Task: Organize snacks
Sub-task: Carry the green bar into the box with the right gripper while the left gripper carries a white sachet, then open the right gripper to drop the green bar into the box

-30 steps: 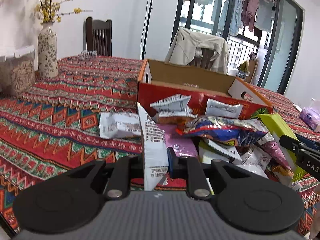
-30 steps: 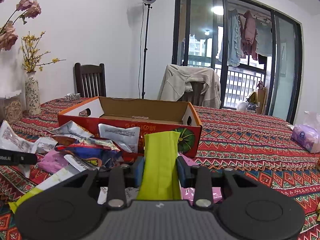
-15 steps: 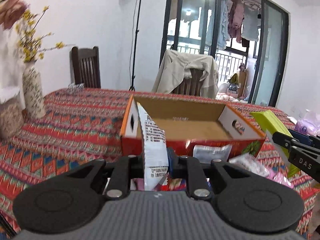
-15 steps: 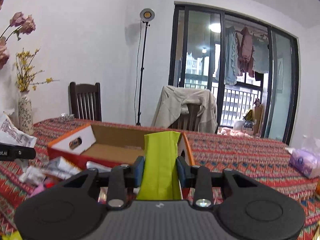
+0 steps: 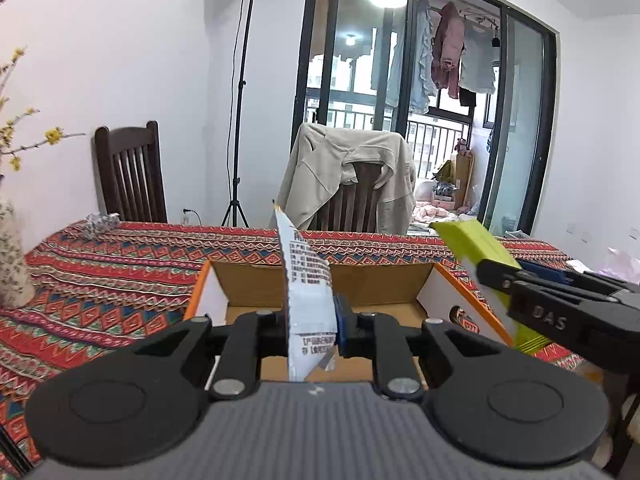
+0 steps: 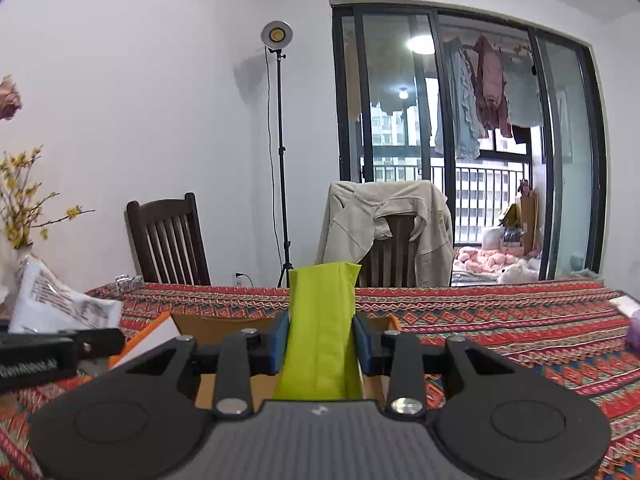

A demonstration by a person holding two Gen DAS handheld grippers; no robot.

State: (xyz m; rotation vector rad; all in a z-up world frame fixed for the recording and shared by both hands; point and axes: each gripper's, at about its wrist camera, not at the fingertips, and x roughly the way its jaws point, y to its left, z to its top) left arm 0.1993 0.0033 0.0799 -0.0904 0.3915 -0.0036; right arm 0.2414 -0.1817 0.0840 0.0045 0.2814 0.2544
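Note:
My left gripper (image 5: 310, 326) is shut on a white snack packet (image 5: 306, 280) with black print, which stands on edge above the open cardboard box (image 5: 240, 280). The box has orange edges and a bare brown floor. My right gripper (image 6: 320, 342) is shut on a lime-green snack packet (image 6: 322, 320), held upright over the box's right end (image 6: 394, 324). In the left wrist view the right gripper (image 5: 496, 276) comes in from the right with the green packet (image 5: 468, 244). In the right wrist view the left gripper's fingers (image 6: 96, 340) and its white packet (image 6: 60, 304) show at the left.
The box sits on a table with a red patterned cloth (image 5: 100, 280). A dark wooden chair (image 5: 130, 172) and a chair draped with a beige jacket (image 5: 352, 172) stand behind it. A vase (image 5: 10, 256) stands at the far left, a lamp stand (image 5: 240, 100) by the wall.
Both grippers rose and moved forward from the snack pile to above the box, each still holding its packet. The pile of loose snacks has dropped out of view.

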